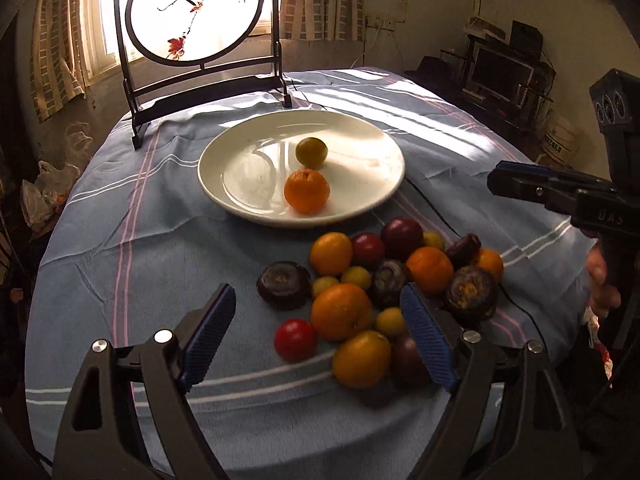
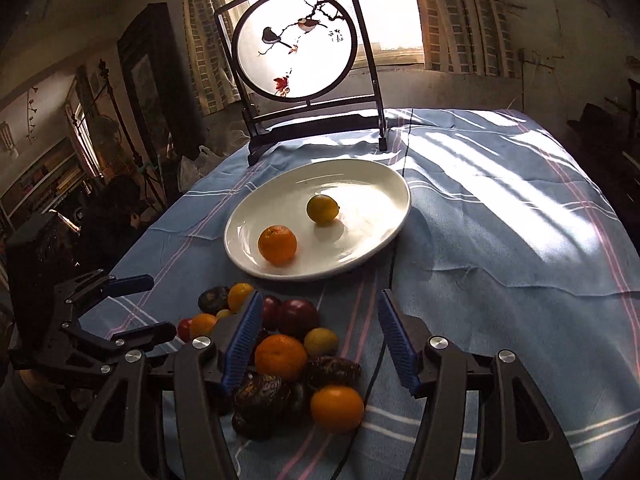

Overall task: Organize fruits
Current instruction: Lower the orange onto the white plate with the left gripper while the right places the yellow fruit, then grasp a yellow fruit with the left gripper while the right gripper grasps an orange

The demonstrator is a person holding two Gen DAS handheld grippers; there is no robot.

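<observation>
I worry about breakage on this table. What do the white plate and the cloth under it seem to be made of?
The white plate looks like glazed ceramic, possibly melamine: glossy, with sharp window reflections. The cloth looks like woven fabric, matte blue with pale stripes, and it wrinkles into soft folds.

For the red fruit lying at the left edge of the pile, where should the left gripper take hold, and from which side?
Grip the red fruit across its round middle, coming down from above and from the open cloth on its left. It is small and smooth, so any width suits; only its right side crowds against the large orange. The left gripper, open and empty, already hangs over that part of the pile.
</observation>
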